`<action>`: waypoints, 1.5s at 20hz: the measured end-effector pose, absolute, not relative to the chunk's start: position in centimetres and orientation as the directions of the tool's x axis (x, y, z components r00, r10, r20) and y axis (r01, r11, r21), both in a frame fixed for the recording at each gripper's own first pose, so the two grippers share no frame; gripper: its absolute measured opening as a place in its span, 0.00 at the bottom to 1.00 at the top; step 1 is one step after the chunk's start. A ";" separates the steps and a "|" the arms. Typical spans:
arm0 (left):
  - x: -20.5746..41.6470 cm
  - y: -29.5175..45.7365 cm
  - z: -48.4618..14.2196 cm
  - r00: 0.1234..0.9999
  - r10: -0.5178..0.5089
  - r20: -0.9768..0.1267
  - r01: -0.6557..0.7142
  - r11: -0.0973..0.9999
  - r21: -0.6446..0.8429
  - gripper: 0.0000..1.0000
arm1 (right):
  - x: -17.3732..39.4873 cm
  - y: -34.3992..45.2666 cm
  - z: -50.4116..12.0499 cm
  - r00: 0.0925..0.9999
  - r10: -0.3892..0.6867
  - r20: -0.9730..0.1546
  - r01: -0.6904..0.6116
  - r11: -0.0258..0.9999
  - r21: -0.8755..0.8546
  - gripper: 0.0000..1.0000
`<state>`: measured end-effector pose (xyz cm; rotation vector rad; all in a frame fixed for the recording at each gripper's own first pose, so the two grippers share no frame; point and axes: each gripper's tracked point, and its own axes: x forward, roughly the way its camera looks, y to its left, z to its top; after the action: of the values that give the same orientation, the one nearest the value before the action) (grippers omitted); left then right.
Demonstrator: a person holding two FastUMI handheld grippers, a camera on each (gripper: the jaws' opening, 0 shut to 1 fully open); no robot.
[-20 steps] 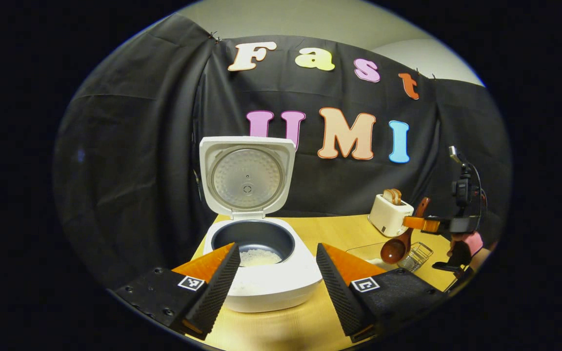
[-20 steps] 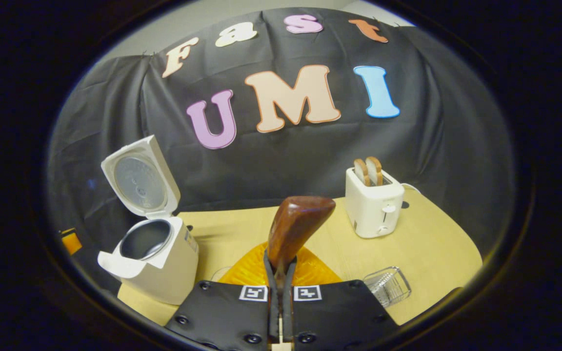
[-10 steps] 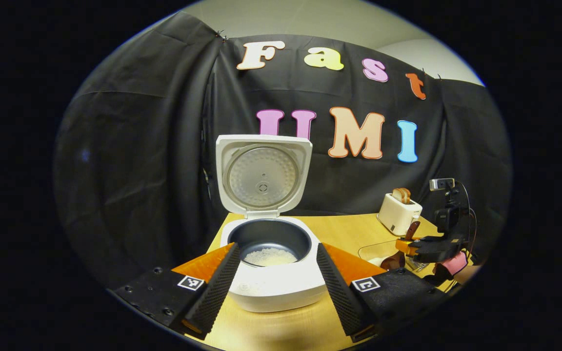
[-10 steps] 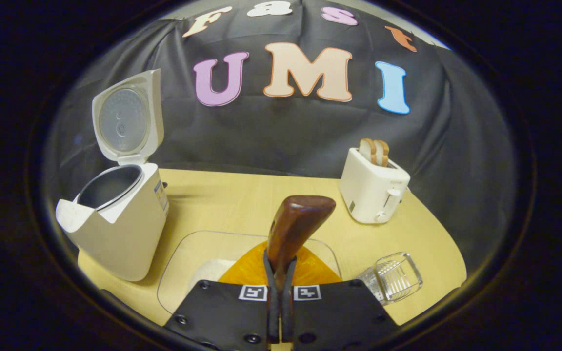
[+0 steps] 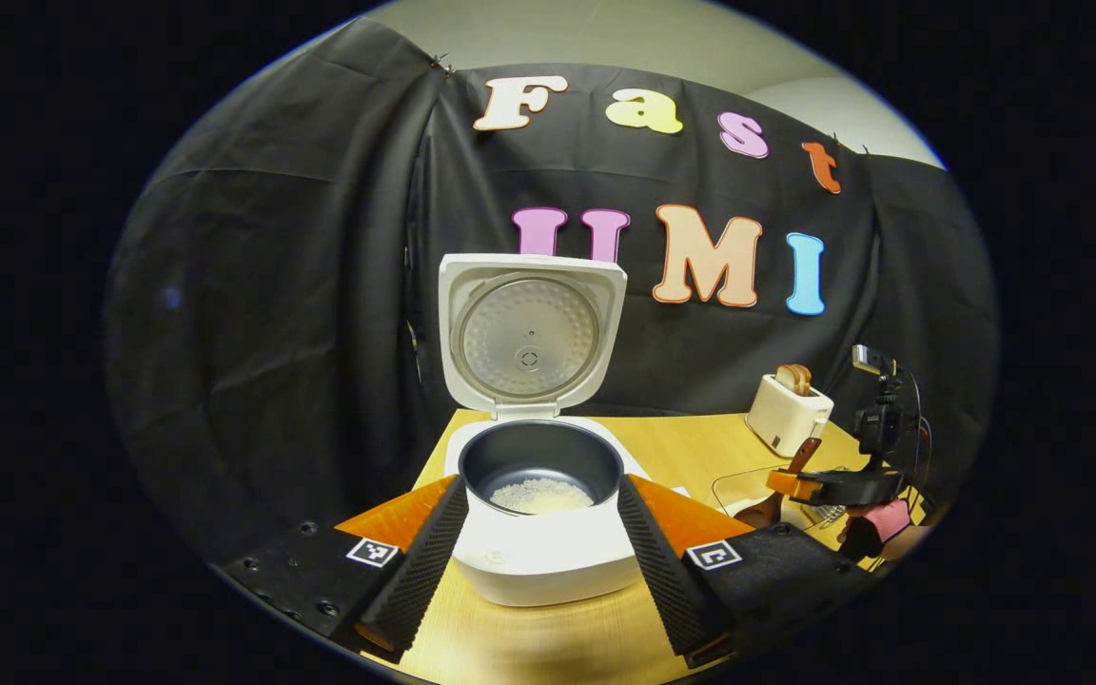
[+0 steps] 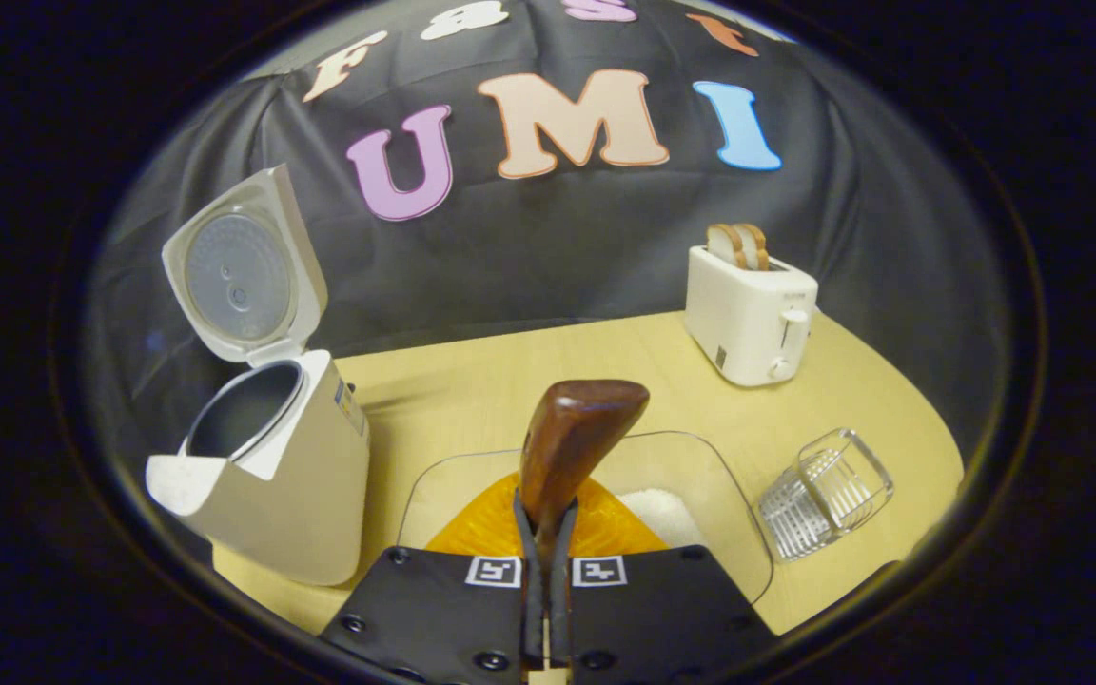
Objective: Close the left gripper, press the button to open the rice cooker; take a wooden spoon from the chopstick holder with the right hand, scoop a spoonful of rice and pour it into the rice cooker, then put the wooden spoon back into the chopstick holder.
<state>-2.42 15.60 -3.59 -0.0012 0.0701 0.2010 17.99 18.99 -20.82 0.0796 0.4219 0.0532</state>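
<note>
Two hand-held grippers: right point(image 6: 548, 533) clamped on dark glossy wooden spoon point(image 6: 572, 447), left point(image 5: 538, 561) wide.

No readable text; the rice cooker point(image 6: 267, 476) side sticker seems too blurred.

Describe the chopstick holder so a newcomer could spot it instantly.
Start at the white toaster at the back of the table. Nearer the front edge, right of the clear tray, stands the chopstick holder: a small see-through slotted basket, the one ribbed, empty container.
</note>
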 end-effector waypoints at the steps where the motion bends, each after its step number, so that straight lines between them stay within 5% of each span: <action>1: -2.2 15.6 -3.5 0.978 0.197 -0.071 -0.197 0.980 0.007 0.94 | 17.9 18.9 -20.8 0.907 0.071 -0.415 -0.022 0.992 0.124 0.06; 13: -2.2 16.0 -4.1 0.980 0.184 -0.078 -0.185 0.983 -0.012 0.94 | 17.4 17.2 -20.8 0.883 0.113 -0.456 0.146 0.856 0.495 0.06; 30: -1.6 15.1 -5.6 0.989 0.108 -0.096 -0.114 0.992 -0.061 0.94 | 15.3 13.7 -10.1 0.946 0.100 -0.310 0.128 0.761 0.636 0.05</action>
<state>-1.58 15.11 -5.63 -0.0665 0.0931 0.1118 15.27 13.68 -10.09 0.7098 0.3380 -0.0159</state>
